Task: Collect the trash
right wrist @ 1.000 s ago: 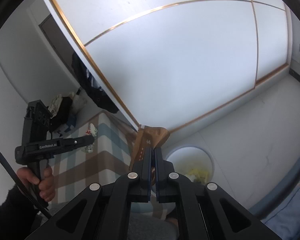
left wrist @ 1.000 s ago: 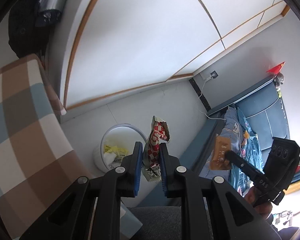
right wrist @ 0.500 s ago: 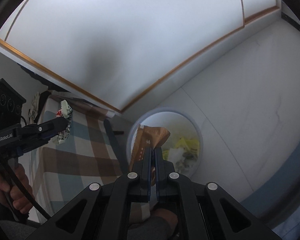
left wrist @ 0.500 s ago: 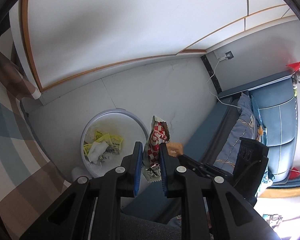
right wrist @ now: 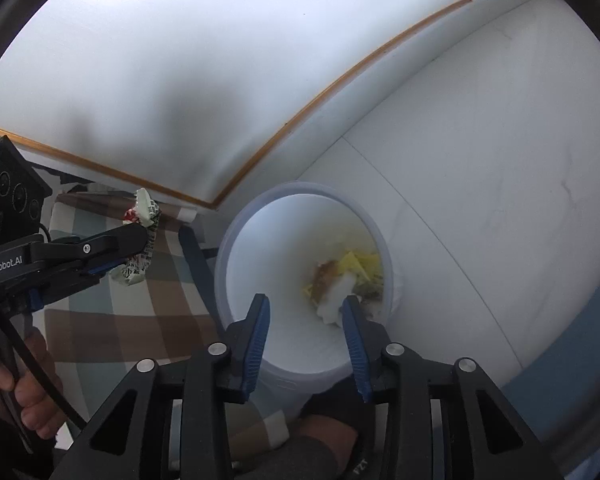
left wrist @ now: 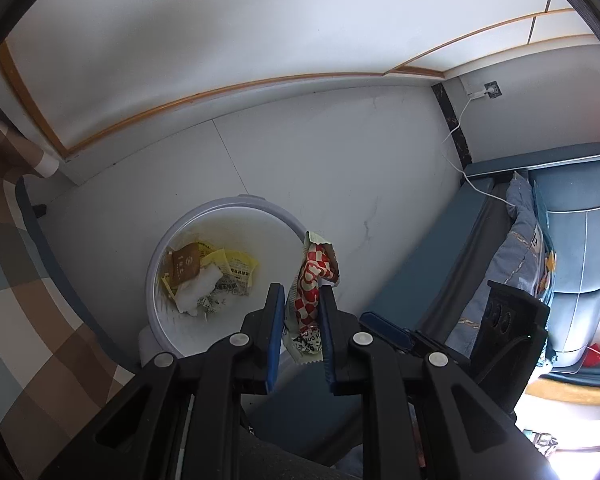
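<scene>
My left gripper is shut on a red-and-white checked wrapper, held just right of a white round trash bin on the floor. In the bin lie a brown wrapper, yellow wrappers and white tissue. My right gripper is open and empty, directly above the bin. The brown wrapper lies inside on the other trash. The left gripper with the checked wrapper shows at the left of the right wrist view. The right gripper shows at the lower right of the left wrist view.
A table with a brown, blue and white checked cloth stands left of the bin. A blue sofa with a cushion is at the right. A white wall panel with a wooden trim runs behind the bin. A white cable hangs from a socket.
My right gripper has opened over the bin and the brown wrapper has dropped in. Both grippers have tilted down toward the bin. The left still holds the checked wrapper.
</scene>
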`<action>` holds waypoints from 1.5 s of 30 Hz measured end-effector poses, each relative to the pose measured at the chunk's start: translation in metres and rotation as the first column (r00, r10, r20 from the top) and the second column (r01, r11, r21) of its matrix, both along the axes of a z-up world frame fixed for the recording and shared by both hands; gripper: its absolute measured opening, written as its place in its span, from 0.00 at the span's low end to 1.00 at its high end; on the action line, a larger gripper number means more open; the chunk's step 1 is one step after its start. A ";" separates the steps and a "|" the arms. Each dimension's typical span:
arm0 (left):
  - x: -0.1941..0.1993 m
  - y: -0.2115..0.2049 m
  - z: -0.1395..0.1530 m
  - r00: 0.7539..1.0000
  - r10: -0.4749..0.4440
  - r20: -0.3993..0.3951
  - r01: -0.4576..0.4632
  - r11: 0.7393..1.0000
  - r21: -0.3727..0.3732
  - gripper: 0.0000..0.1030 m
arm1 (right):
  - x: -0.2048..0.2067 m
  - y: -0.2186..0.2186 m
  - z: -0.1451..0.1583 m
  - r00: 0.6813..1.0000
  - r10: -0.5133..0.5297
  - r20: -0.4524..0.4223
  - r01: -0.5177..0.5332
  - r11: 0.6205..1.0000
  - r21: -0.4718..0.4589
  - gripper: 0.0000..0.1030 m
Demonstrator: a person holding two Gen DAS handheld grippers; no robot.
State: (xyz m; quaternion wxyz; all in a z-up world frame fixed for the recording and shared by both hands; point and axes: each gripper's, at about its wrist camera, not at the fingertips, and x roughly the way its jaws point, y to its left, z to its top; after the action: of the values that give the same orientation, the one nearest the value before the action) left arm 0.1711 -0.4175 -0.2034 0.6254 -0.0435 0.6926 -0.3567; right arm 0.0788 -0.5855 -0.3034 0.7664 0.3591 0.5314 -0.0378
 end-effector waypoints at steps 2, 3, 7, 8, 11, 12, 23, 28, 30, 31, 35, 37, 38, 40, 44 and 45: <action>-0.002 -0.003 -0.001 1.000 -0.002 0.003 0.001 1.000 0.017 0.12 | -0.009 -0.008 0.003 0.999 -0.037 0.017 0.037 0.999 0.007 0.50; -0.004 -0.004 -0.002 1.000 -0.003 0.001 0.003 1.000 0.023 0.12 | -0.014 -0.013 0.003 0.998 -0.056 0.025 0.055 0.998 0.014 0.53; -0.006 -0.007 -0.004 1.000 -0.013 -0.005 0.013 0.999 0.049 0.13 | -0.029 -0.025 0.003 0.994 -0.109 0.023 0.109 0.994 0.029 0.56; -0.006 -0.008 -0.004 1.000 -0.013 -0.004 0.013 0.998 0.058 0.13 | -0.030 -0.025 0.005 0.993 -0.114 0.024 0.113 0.993 0.030 0.57; -0.006 -0.013 -0.006 1.000 -0.006 0.000 0.006 0.995 0.098 0.40 | -0.035 -0.024 0.013 0.993 -0.108 0.041 0.107 0.994 0.027 0.58; -0.007 -0.012 -0.004 1.000 0.002 0.013 -0.004 0.993 0.114 0.49 | -0.035 -0.023 0.016 0.993 -0.106 0.049 0.105 0.994 0.025 0.59; -0.022 0.027 0.059 0.962 0.063 0.267 -0.095 0.990 0.109 0.74 | -0.039 -0.001 0.069 0.984 -0.061 0.167 0.067 0.997 -0.026 0.74; -0.032 0.045 0.087 0.932 0.101 0.348 -0.140 0.986 0.089 0.74 | -0.045 0.010 0.091 0.978 -0.039 0.205 0.052 0.997 -0.054 0.80; -0.037 0.050 0.097 0.921 0.101 0.377 -0.148 0.984 0.098 0.74 | -0.048 0.015 0.099 0.976 -0.031 0.217 0.047 0.997 -0.066 0.82; -0.040 0.052 0.099 0.915 0.104 0.391 -0.153 0.983 0.099 0.74 | -0.050 0.017 0.101 0.975 -0.027 0.222 0.044 0.997 -0.070 0.82; -0.046 0.063 0.110 0.898 0.124 0.421 -0.172 0.982 0.078 0.74 | -0.055 0.023 0.114 0.970 -0.022 0.240 0.044 0.995 -0.085 0.85; -0.048 0.066 0.111 0.894 0.127 0.429 -0.179 0.980 0.083 0.74 | -0.058 0.024 0.118 0.969 -0.022 0.246 0.045 0.995 -0.090 0.85; -0.049 0.068 0.111 0.892 0.130 0.433 -0.183 0.980 0.083 0.74 | -0.060 0.025 0.120 0.968 -0.020 0.251 0.044 0.995 -0.092 0.85; -0.052 0.070 0.113 0.889 0.136 0.438 -0.190 0.978 0.082 0.74 | -0.062 0.028 0.124 0.967 -0.017 0.255 0.044 0.994 -0.103 0.86; -0.058 0.075 0.121 0.880 0.140 0.455 -0.195 0.978 0.076 0.74 | -0.066 0.029 0.130 0.965 -0.017 0.262 0.046 0.993 -0.107 0.87; -0.059 0.075 0.123 0.878 0.139 0.459 -0.195 0.978 0.077 0.74 | -0.067 0.030 0.130 0.965 -0.017 0.262 0.047 0.993 -0.109 0.87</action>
State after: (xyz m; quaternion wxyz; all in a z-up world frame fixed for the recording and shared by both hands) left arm 0.1123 -0.3427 -0.0805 0.7988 0.0186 0.5425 -0.2592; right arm 0.0114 -0.5560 -0.1730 0.8480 0.3252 0.4173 -0.0329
